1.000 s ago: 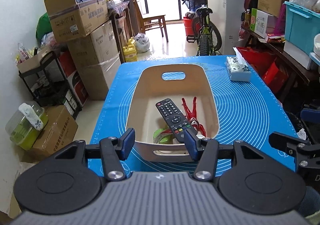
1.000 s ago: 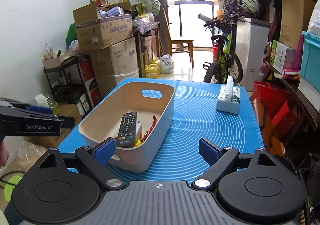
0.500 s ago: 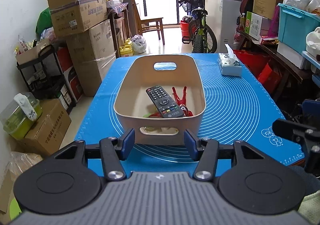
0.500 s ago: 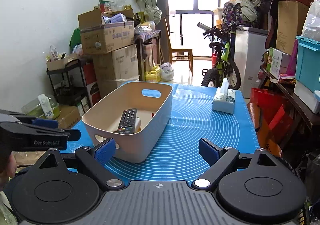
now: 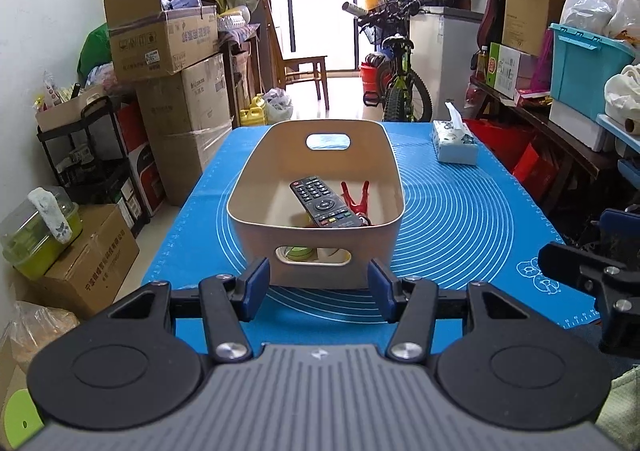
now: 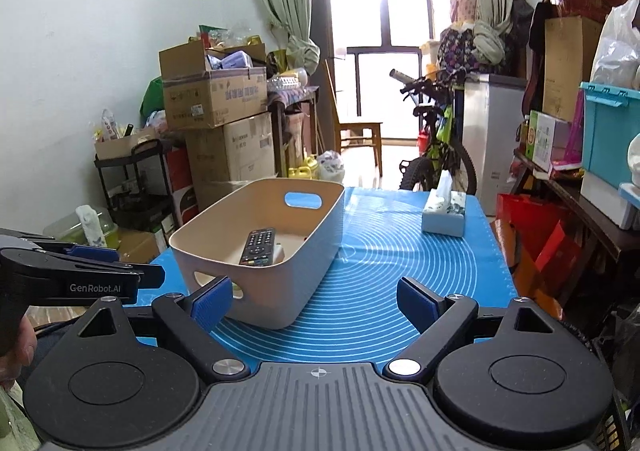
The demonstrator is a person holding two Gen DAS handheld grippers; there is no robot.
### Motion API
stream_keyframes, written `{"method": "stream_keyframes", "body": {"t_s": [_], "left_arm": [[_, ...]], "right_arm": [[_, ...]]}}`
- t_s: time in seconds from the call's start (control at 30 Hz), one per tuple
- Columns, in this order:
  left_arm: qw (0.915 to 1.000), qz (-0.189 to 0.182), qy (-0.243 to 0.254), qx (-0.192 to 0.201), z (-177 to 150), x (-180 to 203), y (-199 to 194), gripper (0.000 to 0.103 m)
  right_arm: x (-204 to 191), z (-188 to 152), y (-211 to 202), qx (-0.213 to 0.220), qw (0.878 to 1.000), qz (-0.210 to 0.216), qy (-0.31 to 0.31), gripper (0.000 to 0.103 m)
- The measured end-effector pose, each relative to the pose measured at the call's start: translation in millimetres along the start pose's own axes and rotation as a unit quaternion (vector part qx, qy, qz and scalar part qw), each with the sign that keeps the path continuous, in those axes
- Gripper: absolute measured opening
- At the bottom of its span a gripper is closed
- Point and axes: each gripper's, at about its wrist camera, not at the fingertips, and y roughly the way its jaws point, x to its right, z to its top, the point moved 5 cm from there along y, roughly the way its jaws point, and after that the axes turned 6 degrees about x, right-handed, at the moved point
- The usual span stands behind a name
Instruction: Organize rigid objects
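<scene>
Fingers (image 5: 256, 283) of left gripper (image 5: 318, 285) apart, empty, right gripper (image 6: 314, 303) wide apart, empty, remote (image 5: 324, 203) and red clip (image 5: 356, 197) sat in tub (image 5: 316, 247) on blue mat (image 5: 460, 219).

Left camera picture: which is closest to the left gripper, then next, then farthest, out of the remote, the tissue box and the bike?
From the left gripper:
1. Remote, inside the basket straight ahead.
2. Tissue box, at the mat's far right.
3. Bike, on the floor beyond the table.

"GenRobot.AI" stands on the left claw (image 6: 132, 275); carton (image 6: 214, 99) print seems unreadable.
</scene>
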Motion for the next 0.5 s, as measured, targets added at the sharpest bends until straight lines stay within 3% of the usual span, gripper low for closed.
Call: {"method": "stream_keyframes", "body": {"t_s": [0.5], "left_arm": [[0.9997,0.002,-0.021,0.016,-14,-3,-5,0.056]], "right_arm": [[-8,-10,0,0.005,1.000,0.011,-0.010,0.091]]}}
